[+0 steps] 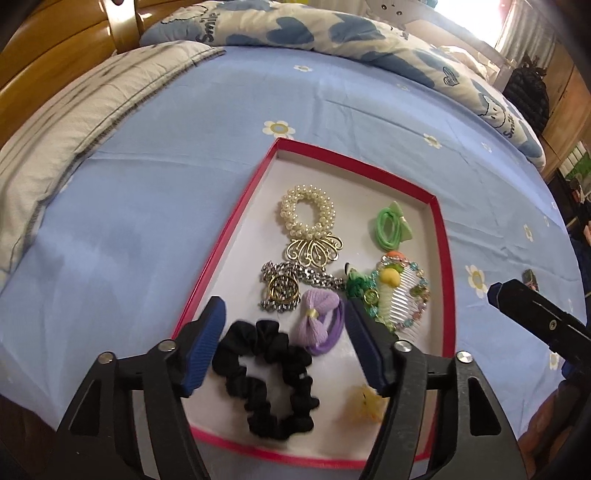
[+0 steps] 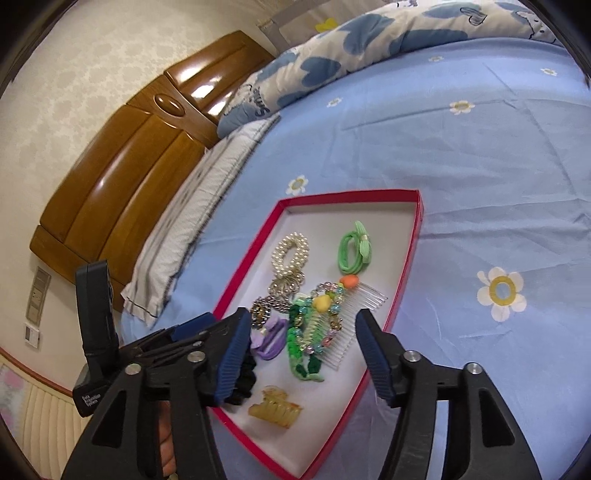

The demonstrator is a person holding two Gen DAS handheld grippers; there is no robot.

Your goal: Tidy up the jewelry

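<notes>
While both grippers hang above a red-edged tray (image 1: pixel 221 240) on a blue flowered bedsheet (image 1: pixel 147 221), their fingers stand apart and grip nothing. The left gripper (image 1: pixel 284 343) spreads its blue pads over a black scrunchie (image 1: pixel 266 376) that lies flat on the white tray floor, just beside a purple bow hair tie (image 1: pixel 319 323). The right gripper (image 2: pixel 301 350) is open over a beaded comb (image 2: pixel 347 325) and a green braided piece (image 2: pixel 299 354), with an amber claw clip (image 2: pixel 275 410) lying nearer the tray's close edge. Farther in the tray lie a pearl bracelet (image 1: pixel 308 214) touching a gold filigree ornament (image 1: pixel 314 251), a silver chain with a gold ring (image 1: pixel 282 288), and a green hair tie (image 1: pixel 391 225) near the far corner. A wooden headboard (image 2: pixel 122 177) and a patterned quilt (image 1: pixel 295 29) lie beyond.
</notes>
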